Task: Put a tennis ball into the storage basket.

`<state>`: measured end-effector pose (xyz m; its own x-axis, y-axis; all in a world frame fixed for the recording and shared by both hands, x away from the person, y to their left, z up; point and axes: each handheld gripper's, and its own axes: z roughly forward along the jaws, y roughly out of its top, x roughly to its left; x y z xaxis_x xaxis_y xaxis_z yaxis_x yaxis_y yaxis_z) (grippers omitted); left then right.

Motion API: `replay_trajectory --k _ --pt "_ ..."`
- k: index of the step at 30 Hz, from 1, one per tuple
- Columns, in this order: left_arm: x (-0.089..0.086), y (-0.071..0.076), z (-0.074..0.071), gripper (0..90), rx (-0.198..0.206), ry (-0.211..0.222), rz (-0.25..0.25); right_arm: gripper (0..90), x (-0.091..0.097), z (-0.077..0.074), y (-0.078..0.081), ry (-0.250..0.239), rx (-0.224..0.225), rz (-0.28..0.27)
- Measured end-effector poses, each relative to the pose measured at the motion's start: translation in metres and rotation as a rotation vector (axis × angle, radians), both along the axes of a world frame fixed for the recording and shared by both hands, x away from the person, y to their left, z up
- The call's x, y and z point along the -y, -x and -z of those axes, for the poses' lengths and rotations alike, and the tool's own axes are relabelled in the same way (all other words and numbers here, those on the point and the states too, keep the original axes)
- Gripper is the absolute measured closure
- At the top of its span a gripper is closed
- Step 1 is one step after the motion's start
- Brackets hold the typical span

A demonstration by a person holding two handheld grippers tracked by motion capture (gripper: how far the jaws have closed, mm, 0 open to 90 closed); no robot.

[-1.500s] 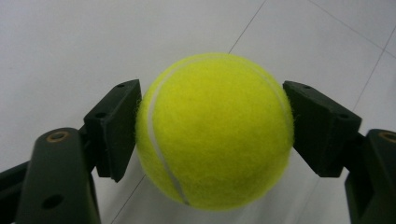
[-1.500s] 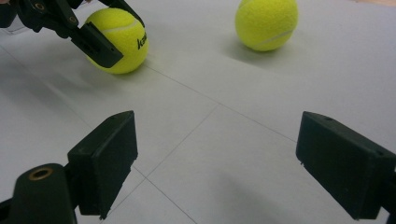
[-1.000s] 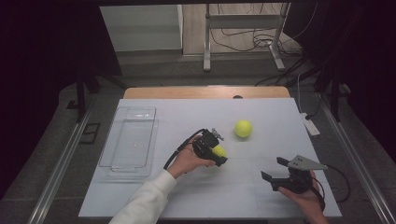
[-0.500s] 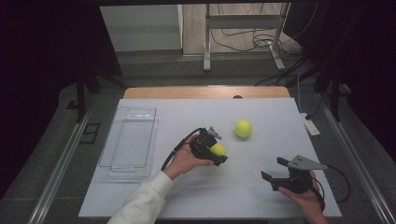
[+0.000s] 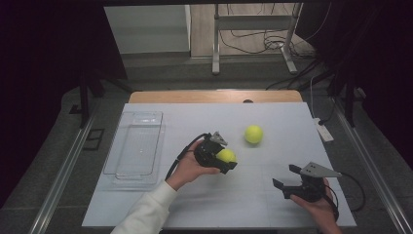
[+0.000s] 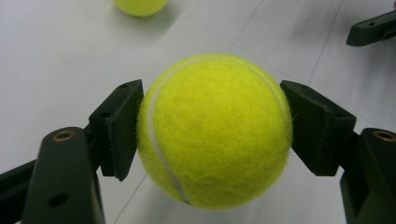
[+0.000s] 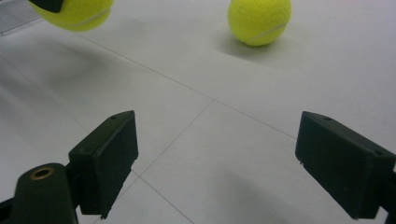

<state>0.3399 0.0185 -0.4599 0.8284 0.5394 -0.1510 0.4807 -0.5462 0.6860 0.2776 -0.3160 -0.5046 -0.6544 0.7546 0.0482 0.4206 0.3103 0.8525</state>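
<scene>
My left gripper (image 5: 225, 158) is shut on a yellow tennis ball (image 5: 226, 155), held a little above the white table (image 5: 160, 204) near its middle. In the left gripper view both black pads press the sides of the tennis ball (image 6: 215, 130). A second tennis ball (image 5: 253, 134) lies on the table beyond it, also seen in the right gripper view (image 7: 259, 19). My right gripper (image 5: 287, 178) stands open at the front right, with bare table between its pads (image 7: 107, 158). The held ball (image 7: 74, 11) hangs at that view's top left.
A clear plastic tray (image 5: 136, 148) lies on the left part of the table. A white power strip (image 5: 323, 130) sits by the right edge. Beyond the table's far edge stand metal stand legs (image 5: 214, 58) and cables on the floor.
My left gripper has risen slightly with the tennis ball and drifted a little to the left. The right gripper and the second ball have stayed put.
</scene>
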Motion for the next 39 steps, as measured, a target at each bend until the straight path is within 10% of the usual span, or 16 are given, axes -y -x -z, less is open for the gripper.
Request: replay_trajectory --k 39 --pt "-0.021 0.02 -0.035 26.6 0.157 0.097 -0.029 13.8 0.002 -0.003 0.004 -0.014 0.011 -0.003"
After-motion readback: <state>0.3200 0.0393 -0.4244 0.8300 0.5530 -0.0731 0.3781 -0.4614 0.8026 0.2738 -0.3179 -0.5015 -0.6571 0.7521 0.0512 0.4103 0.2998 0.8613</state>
